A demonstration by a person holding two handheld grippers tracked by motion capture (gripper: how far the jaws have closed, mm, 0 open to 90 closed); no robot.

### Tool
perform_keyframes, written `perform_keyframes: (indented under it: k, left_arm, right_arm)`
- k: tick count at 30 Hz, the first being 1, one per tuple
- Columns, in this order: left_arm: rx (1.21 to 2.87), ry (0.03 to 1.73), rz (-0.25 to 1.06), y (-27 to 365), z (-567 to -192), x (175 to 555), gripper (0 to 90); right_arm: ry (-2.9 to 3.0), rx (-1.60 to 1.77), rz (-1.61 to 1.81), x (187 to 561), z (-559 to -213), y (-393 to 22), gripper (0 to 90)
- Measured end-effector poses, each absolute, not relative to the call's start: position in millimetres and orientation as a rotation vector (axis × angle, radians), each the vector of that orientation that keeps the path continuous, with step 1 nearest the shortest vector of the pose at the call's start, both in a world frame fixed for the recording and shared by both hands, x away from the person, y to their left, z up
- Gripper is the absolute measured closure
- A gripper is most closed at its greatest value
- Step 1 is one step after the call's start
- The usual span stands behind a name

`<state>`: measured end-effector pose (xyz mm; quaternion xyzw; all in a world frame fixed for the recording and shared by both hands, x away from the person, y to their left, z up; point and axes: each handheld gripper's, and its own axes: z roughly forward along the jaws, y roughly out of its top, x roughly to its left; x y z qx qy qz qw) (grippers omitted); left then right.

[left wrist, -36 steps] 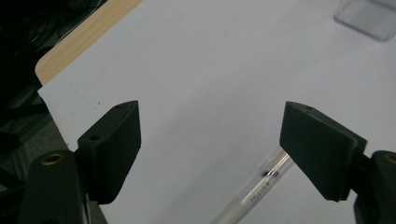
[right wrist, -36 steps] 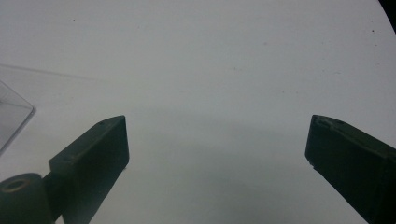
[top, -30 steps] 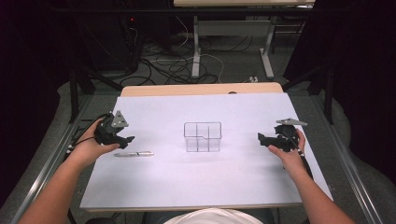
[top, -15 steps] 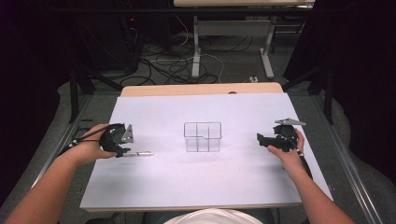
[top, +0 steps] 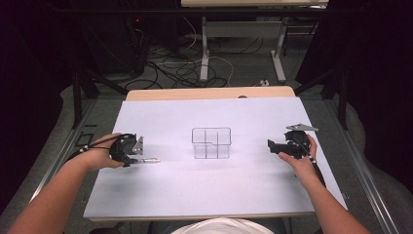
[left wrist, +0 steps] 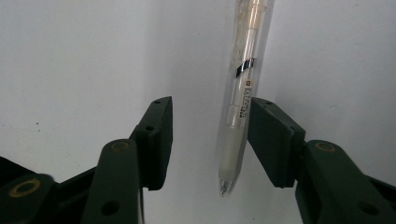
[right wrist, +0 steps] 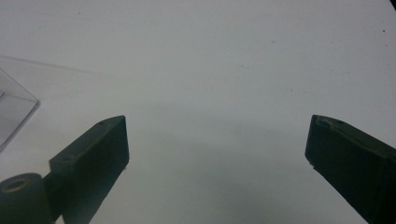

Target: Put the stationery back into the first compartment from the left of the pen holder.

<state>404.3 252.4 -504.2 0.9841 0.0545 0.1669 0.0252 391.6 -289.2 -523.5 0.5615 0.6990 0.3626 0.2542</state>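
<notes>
A clear-barrelled pen lies on the white table top, left of a clear compartment box. My left gripper points down over the pen's left end. In the left gripper view the pen lies between the jaws of that gripper, close against the right pad and well apart from the left pad. The jaws have just been closing and do not clamp the pen. My right gripper hovers right of the box, and in its own view it is open over bare table.
A corner of the clear box reaches into the right gripper view at the left. A wooden table edge runs behind the white sheet. Cables and desk legs stand on the floor beyond, and metal rails flank the table.
My left hand has sunk toward the table and shifted a little right, bringing its gripper down around the pen's end. The right hand and the box have not moved.
</notes>
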Motion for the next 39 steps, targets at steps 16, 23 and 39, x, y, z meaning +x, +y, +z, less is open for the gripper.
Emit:
perform_keyframes:
  k: [16, 23, 39]
  left_arm:
    - [3.077, 0.114, 0.523, 251.0, -518.2, 406.3, 56.7]
    - [3.082, 0.096, 0.486, 252.0, -525.4, 405.5, 62.3]
    - [3.102, 0.043, 0.427, 252.1, -528.4, 405.6, 78.1]
  right_arm:
    - [1.906, 1.522, 0.972, 391.7, -524.1, -288.6, 6.3]
    - [1.908, 1.525, 0.974, 391.8, -524.3, -288.5, 6.3]
    - [1.914, 1.524, 0.973, 391.9, -525.0, -287.7, 6.3]
